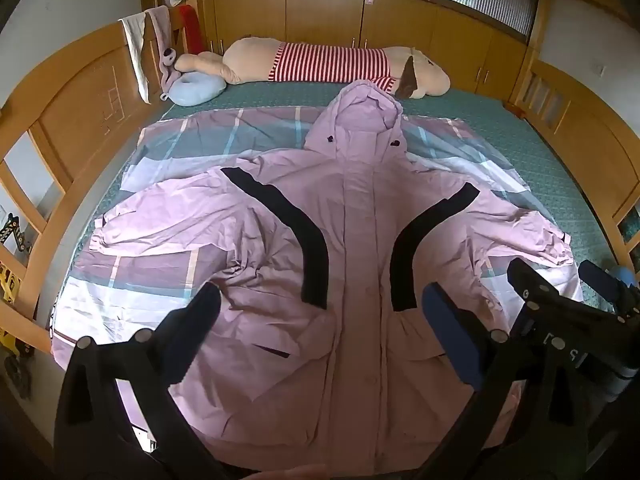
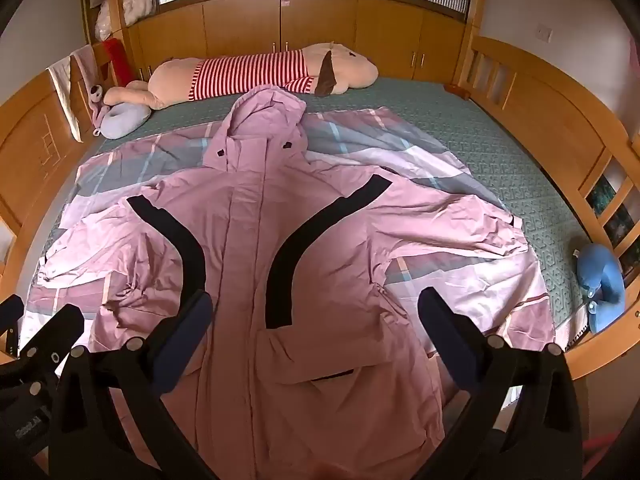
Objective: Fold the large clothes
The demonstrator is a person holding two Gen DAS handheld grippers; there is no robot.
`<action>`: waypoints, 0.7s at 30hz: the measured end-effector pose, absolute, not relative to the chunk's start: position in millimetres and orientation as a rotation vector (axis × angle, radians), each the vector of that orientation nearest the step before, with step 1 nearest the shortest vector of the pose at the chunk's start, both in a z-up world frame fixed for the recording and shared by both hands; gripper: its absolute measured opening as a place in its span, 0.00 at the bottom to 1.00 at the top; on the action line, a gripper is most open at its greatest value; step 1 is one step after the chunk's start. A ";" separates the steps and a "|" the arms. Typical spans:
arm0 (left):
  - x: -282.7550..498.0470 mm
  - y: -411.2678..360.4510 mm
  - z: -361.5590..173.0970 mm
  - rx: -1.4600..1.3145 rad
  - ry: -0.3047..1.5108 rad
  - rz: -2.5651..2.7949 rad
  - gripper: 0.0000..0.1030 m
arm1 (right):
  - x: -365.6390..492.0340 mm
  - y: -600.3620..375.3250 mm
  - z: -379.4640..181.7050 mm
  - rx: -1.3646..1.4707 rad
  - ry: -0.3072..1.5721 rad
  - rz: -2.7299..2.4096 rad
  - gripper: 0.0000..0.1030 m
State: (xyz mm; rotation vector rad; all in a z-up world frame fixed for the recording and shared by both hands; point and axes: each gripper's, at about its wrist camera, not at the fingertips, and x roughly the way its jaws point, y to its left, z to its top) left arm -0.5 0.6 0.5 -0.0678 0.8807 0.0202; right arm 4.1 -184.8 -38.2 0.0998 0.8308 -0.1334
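A large pink hooded jacket (image 1: 352, 240) with two curved black stripes lies spread face up on the bed, hood toward the far end, both sleeves stretched out sideways. It also shows in the right wrist view (image 2: 248, 248). My left gripper (image 1: 320, 300) is open and empty, held above the jacket's lower front. My right gripper (image 2: 314, 304) is open and empty above the lower front too. The right gripper also shows at the right edge of the left wrist view (image 1: 560, 280).
A plaid sheet (image 1: 160, 272) lies under the jacket on the green mattress (image 2: 500, 152). A long striped plush toy (image 1: 328, 64) lies at the far end. A blue neck pillow (image 2: 600, 280) sits at the right edge. Wooden bed rails (image 2: 560, 120) surround the bed.
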 end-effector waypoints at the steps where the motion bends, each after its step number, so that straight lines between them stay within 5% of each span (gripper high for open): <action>1: 0.0 0.5 0.2 -0.067 0.889 0.019 0.98 | 4.2 -185.1 -38.4 0.101 0.832 -0.134 0.99; 21: -1.8 3.2 -10.1 -0.034 0.881 0.052 0.98 | 5.8 -183.7 -40.8 0.084 0.837 -0.126 0.99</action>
